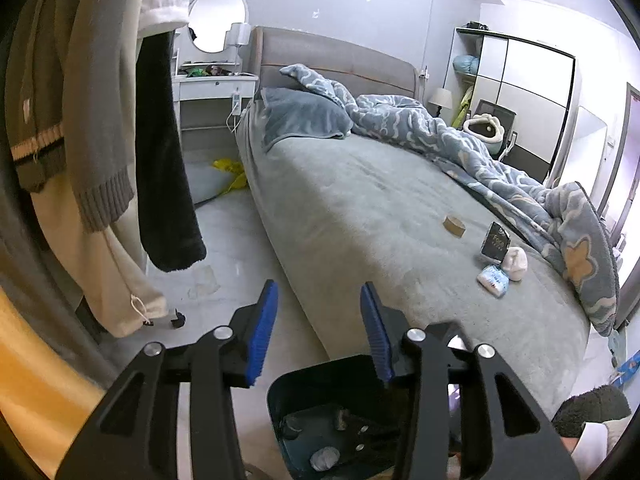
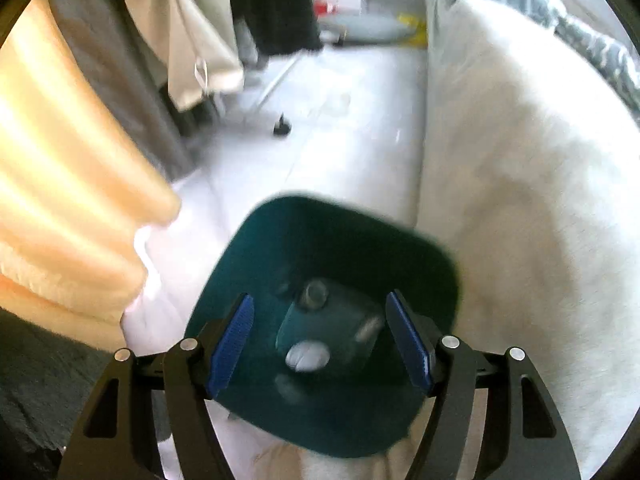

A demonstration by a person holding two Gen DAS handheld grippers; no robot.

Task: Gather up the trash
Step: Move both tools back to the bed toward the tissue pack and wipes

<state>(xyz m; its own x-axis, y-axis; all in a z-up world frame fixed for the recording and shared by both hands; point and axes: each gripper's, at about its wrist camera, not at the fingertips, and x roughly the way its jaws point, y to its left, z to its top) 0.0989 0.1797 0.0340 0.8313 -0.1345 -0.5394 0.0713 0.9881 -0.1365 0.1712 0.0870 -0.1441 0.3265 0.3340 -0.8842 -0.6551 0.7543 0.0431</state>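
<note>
both grippers, left (image 1: 320, 320) and right (image 2: 320, 340), open, empty. risk: wrappers (image 1: 496, 264) right of frame on bed (image 1: 360, 208) far from bin (image 2: 320, 248) lower centre; drop en route.

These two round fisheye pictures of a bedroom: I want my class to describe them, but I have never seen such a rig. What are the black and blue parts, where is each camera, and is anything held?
A person holds a two-finger gripper in each hand, with a camera on each looking along its blue-padded fingers. The left view shows the left gripper open and holding nothing, facing the bed. On the bed lie a small brown box, a dark packet, a white wad and a blue-white wrapper. The right view shows the right gripper, also open and holding nothing, above a dark teal bin on the floor, with a crumpled white piece inside.
</note>
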